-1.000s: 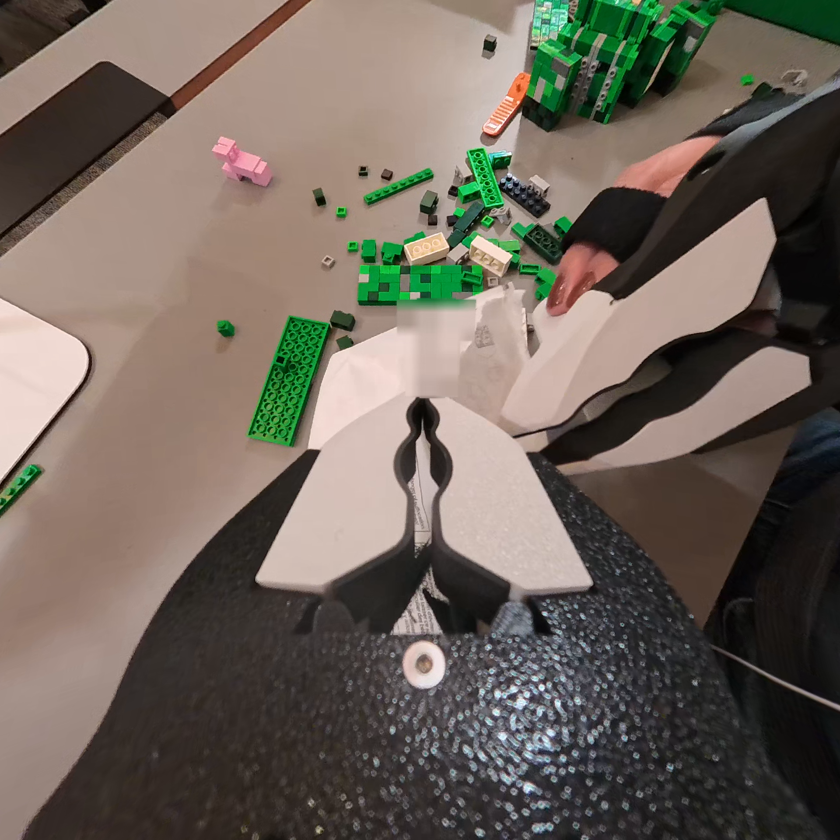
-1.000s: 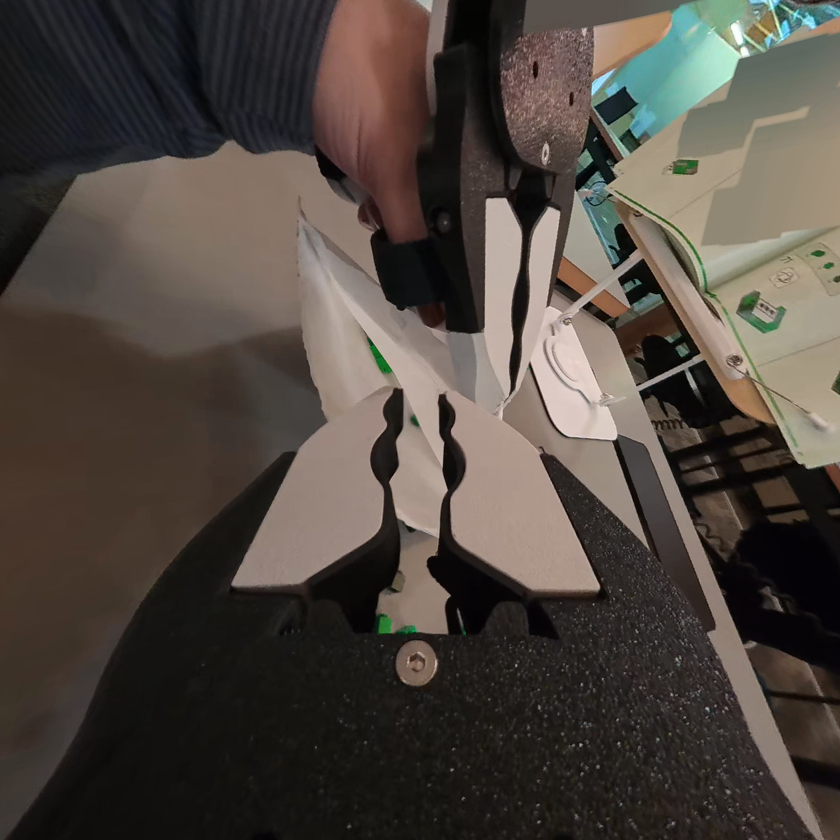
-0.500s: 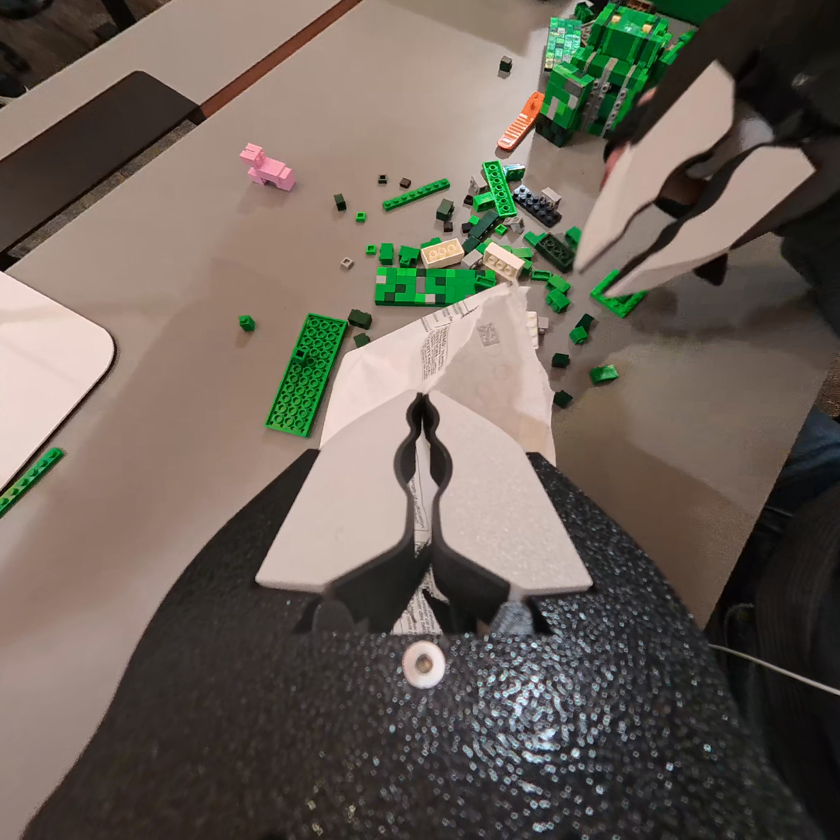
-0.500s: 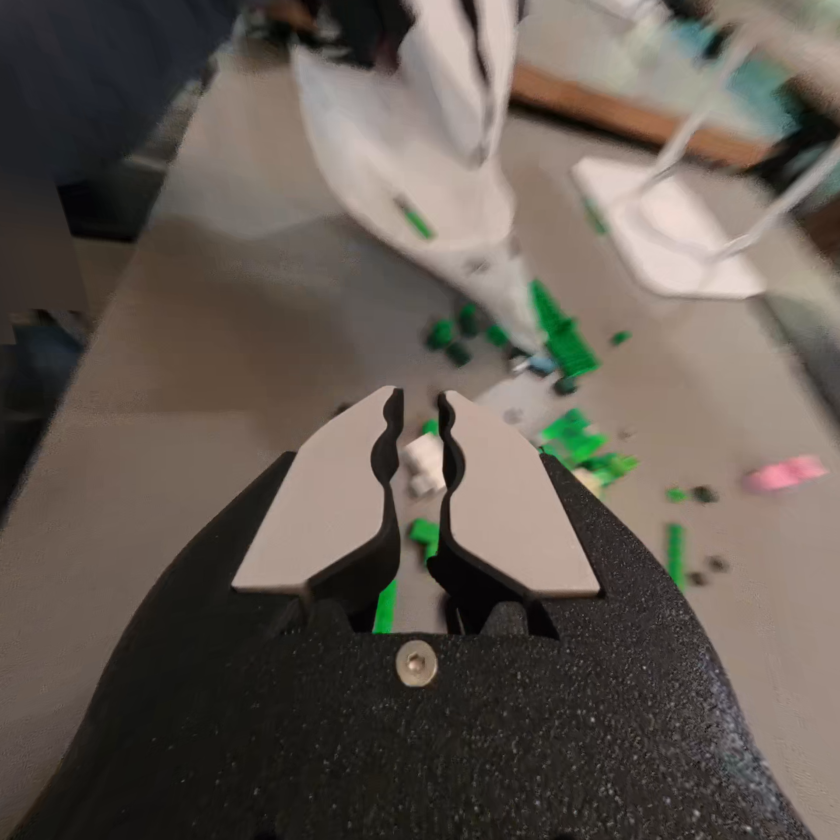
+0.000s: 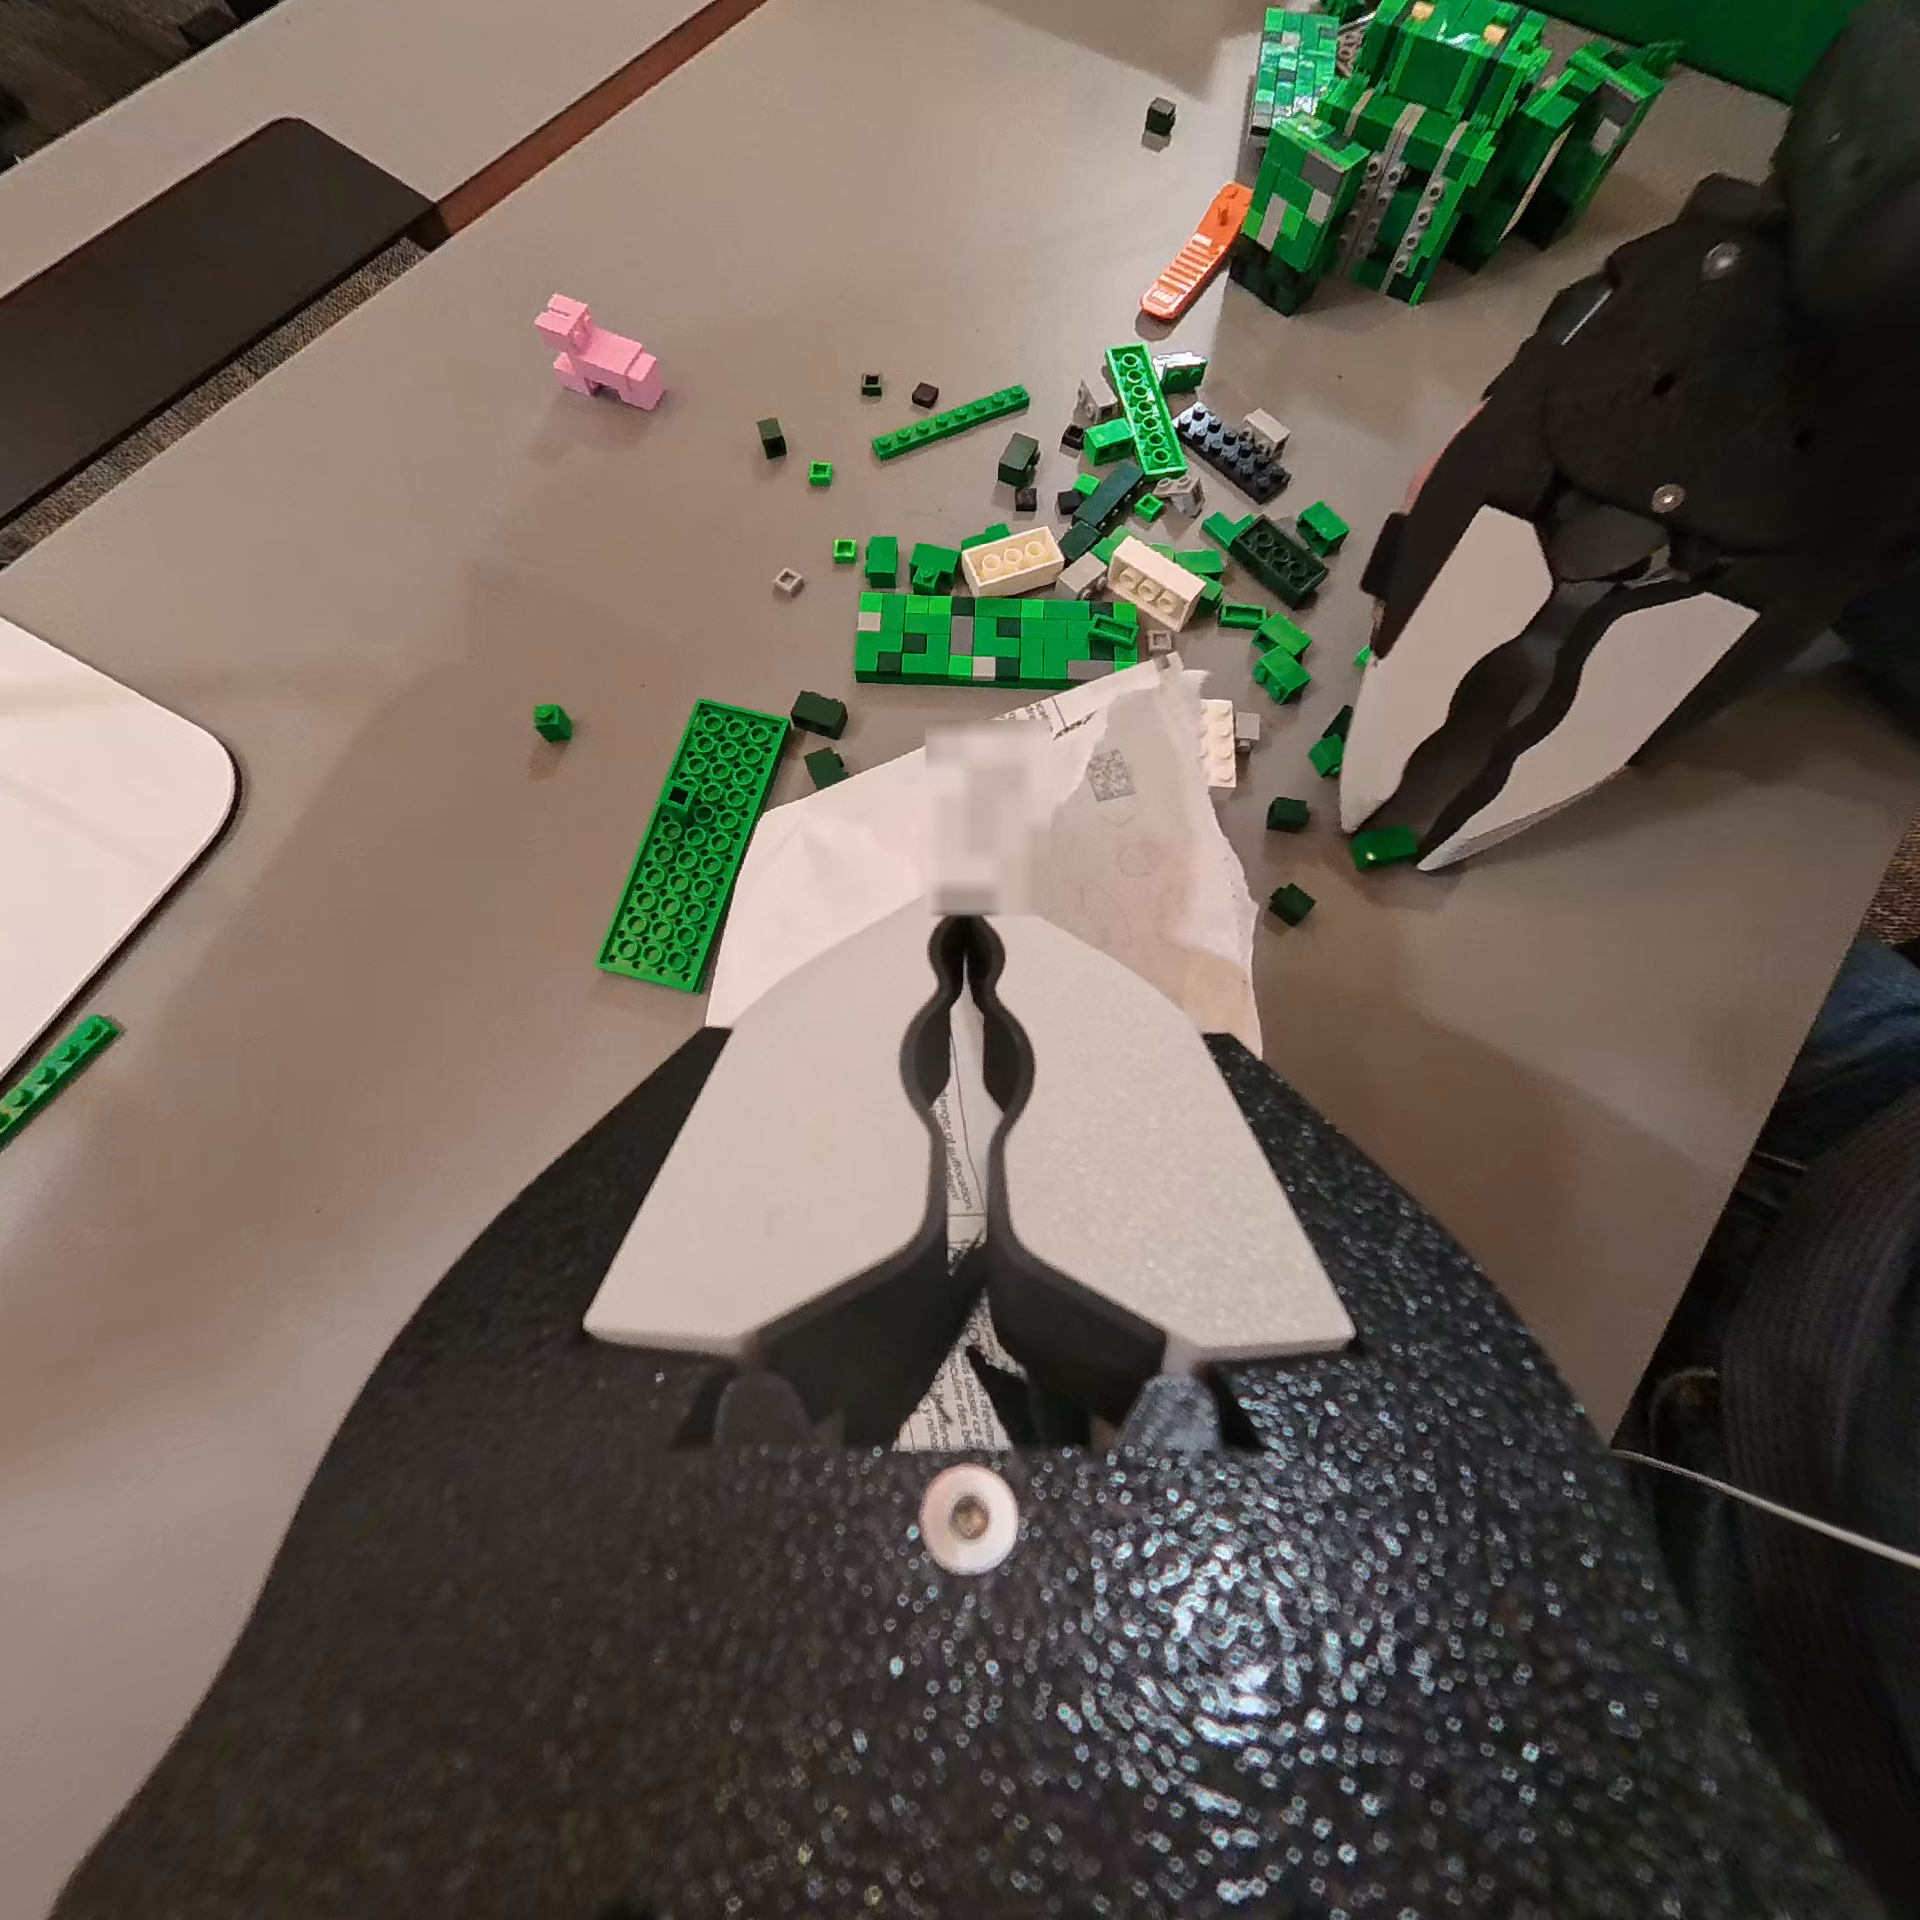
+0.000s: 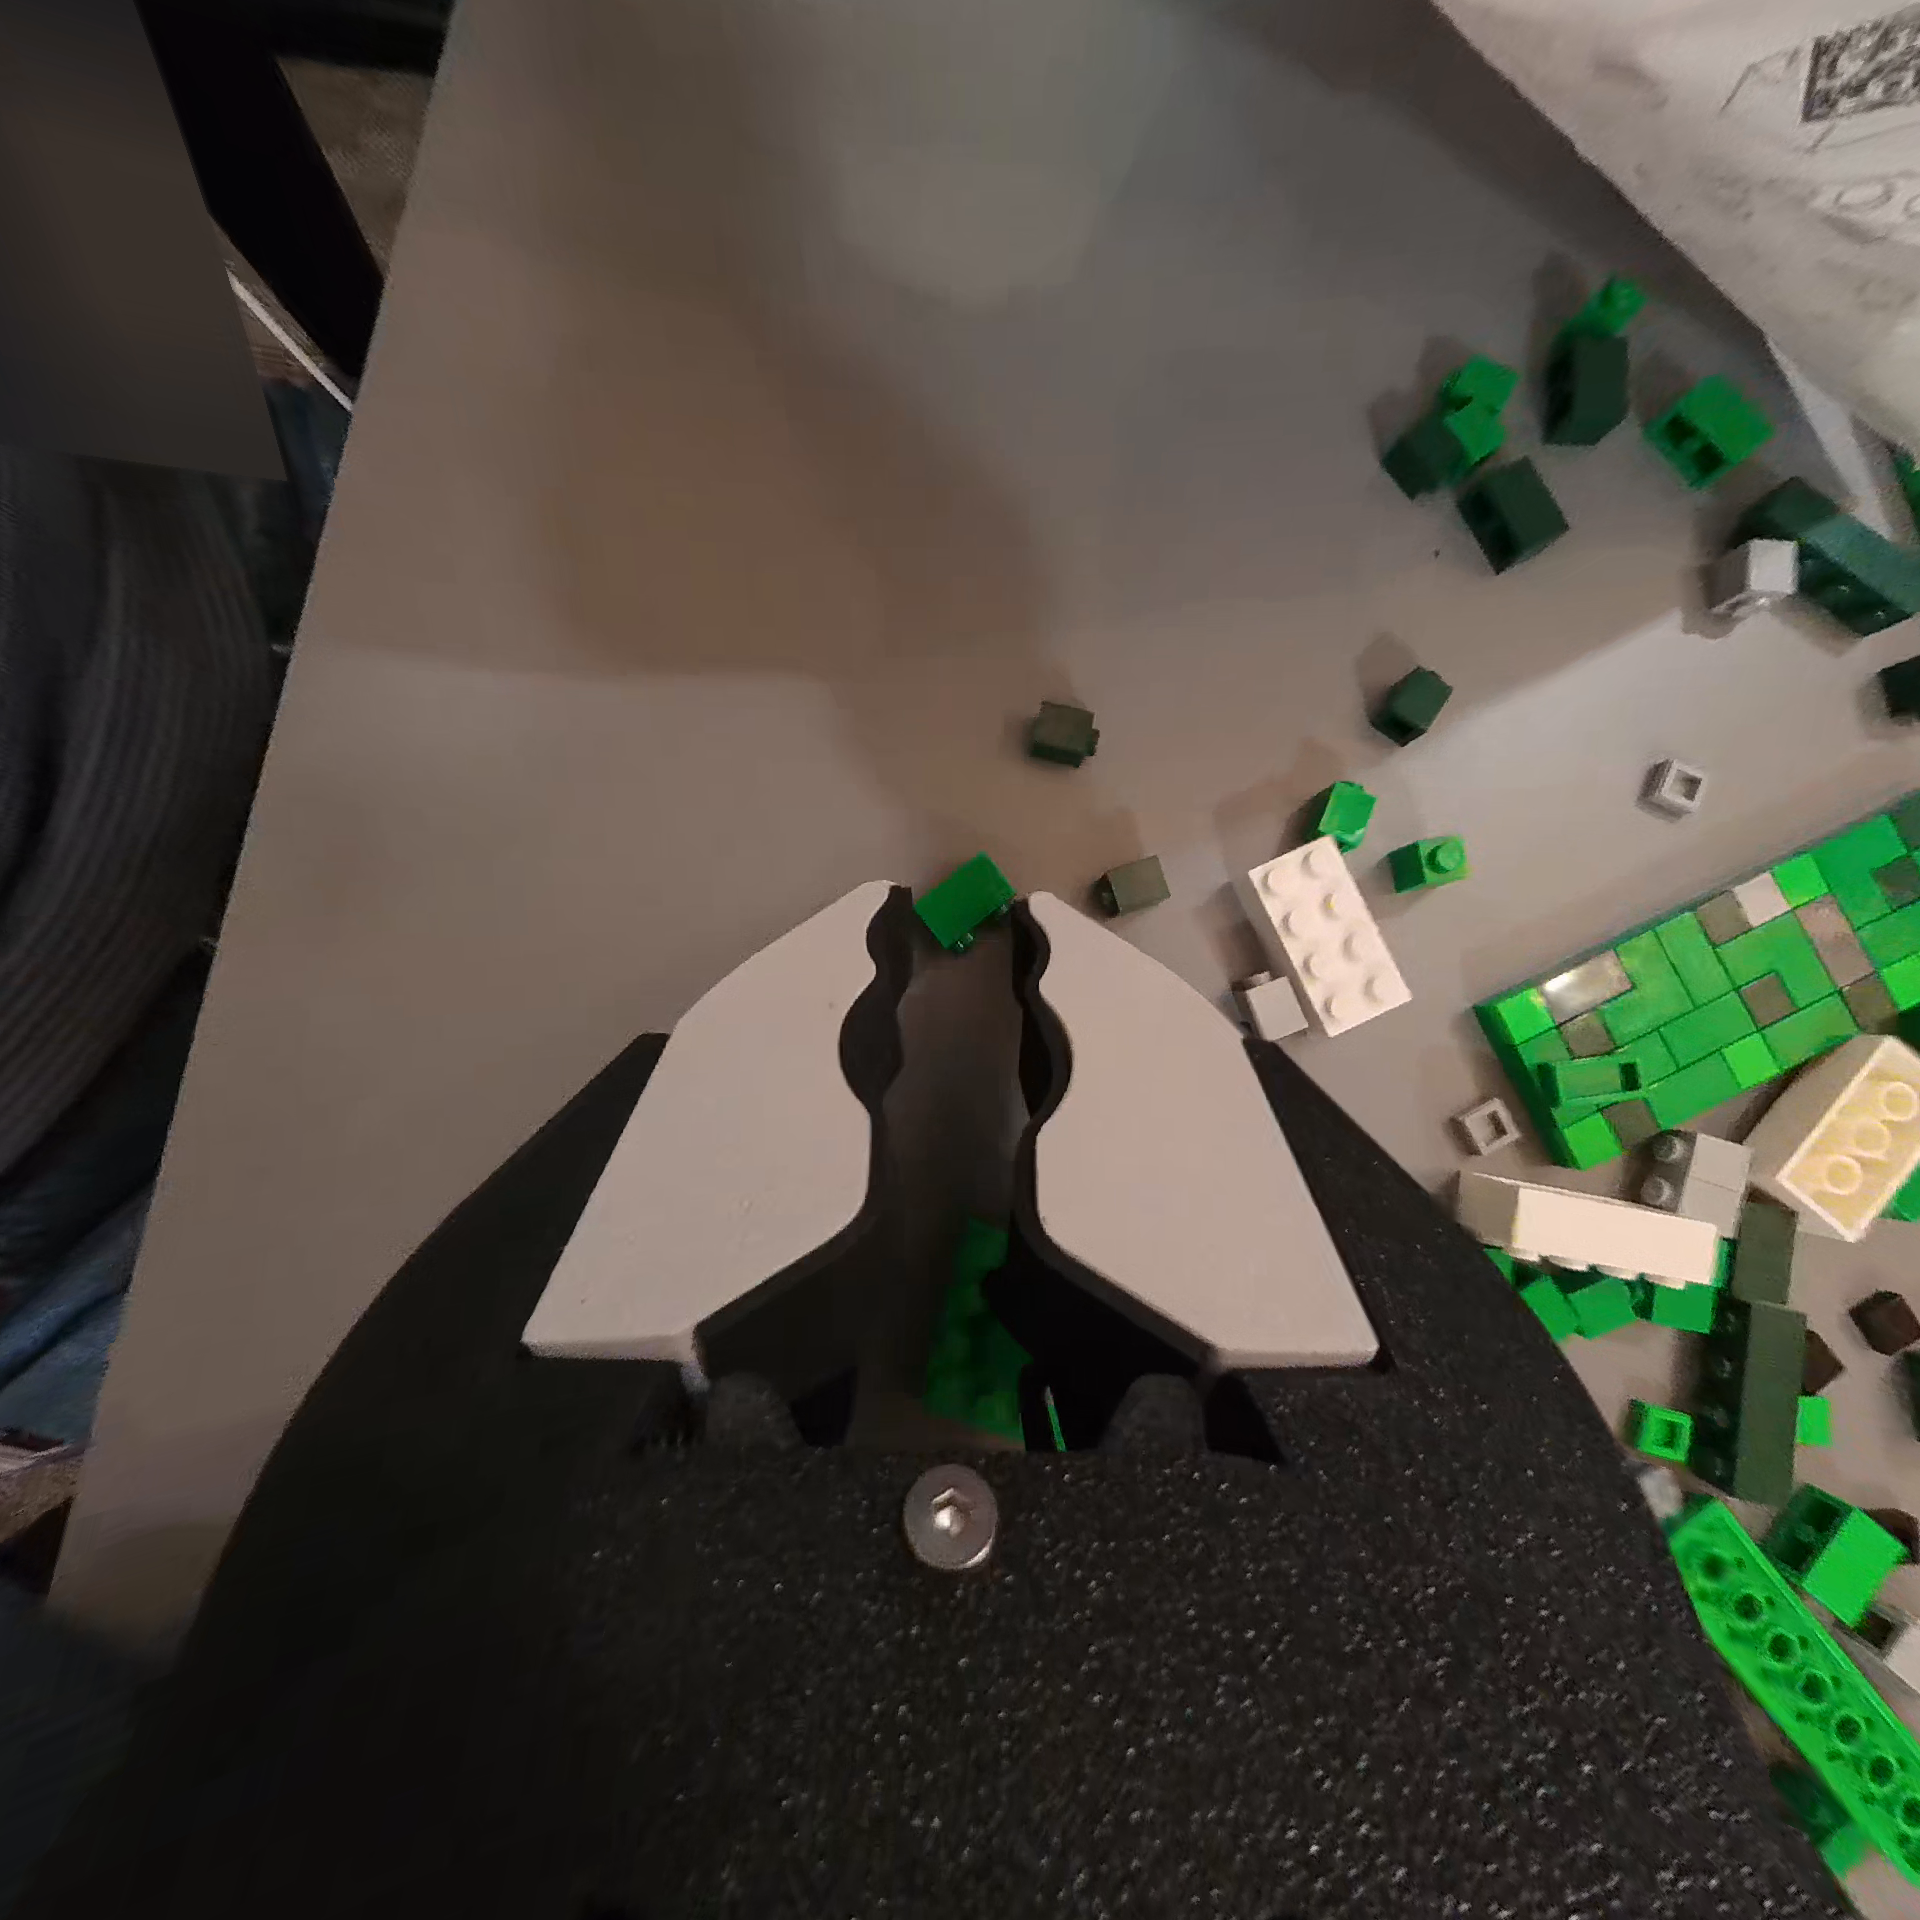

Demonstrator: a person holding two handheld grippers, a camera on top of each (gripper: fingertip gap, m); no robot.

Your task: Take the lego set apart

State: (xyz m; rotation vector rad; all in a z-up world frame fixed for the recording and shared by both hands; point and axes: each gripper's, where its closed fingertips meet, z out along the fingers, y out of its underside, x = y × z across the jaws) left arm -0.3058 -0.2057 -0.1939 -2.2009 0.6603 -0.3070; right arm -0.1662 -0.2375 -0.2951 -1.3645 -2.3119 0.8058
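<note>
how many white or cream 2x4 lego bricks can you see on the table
3: two cream bricks beside the green mosaic plate, one white brick by the white paper bag. More may be hidden.

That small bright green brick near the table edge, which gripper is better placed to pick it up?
Right. The right gripper is open with the small green brick at its fingertips, while the left gripper is shut on the white paper bag.

White paper bag [image 5: 1132,831], frame centre: small printed lines, square code; print too fine to read.
</note>
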